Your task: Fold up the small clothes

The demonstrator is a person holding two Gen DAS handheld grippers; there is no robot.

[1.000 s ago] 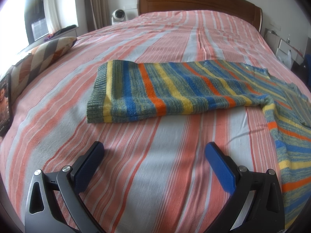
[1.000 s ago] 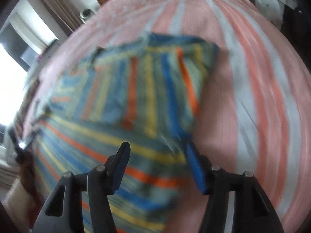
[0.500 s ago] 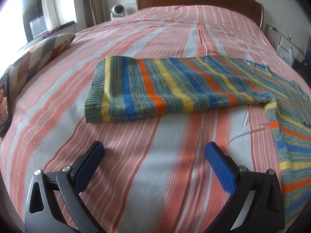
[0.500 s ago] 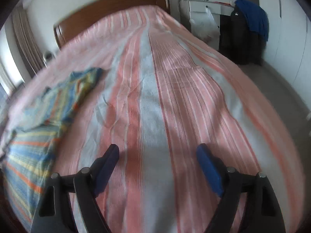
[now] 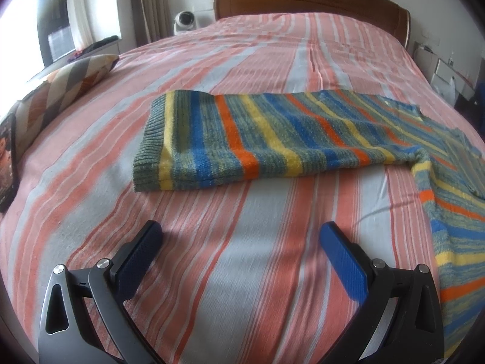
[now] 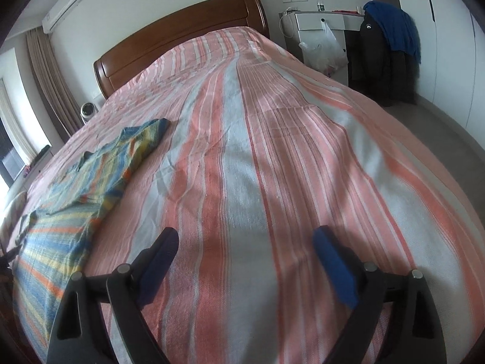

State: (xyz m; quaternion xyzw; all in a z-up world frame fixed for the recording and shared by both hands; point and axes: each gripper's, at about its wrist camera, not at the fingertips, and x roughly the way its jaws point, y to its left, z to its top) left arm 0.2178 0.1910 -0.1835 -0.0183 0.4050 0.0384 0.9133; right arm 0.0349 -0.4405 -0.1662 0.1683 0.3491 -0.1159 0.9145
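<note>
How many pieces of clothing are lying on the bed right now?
1: a striped knit sweater spread on the striped bedspread, ahead of the left hand-held gripper and far left of the right one. Others could lie outside the views.

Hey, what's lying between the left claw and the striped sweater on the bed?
Nothing but bare striped bedspread. In the left wrist view, the open left claw hovers short of the striped sweater, with only sheet between them.
</note>
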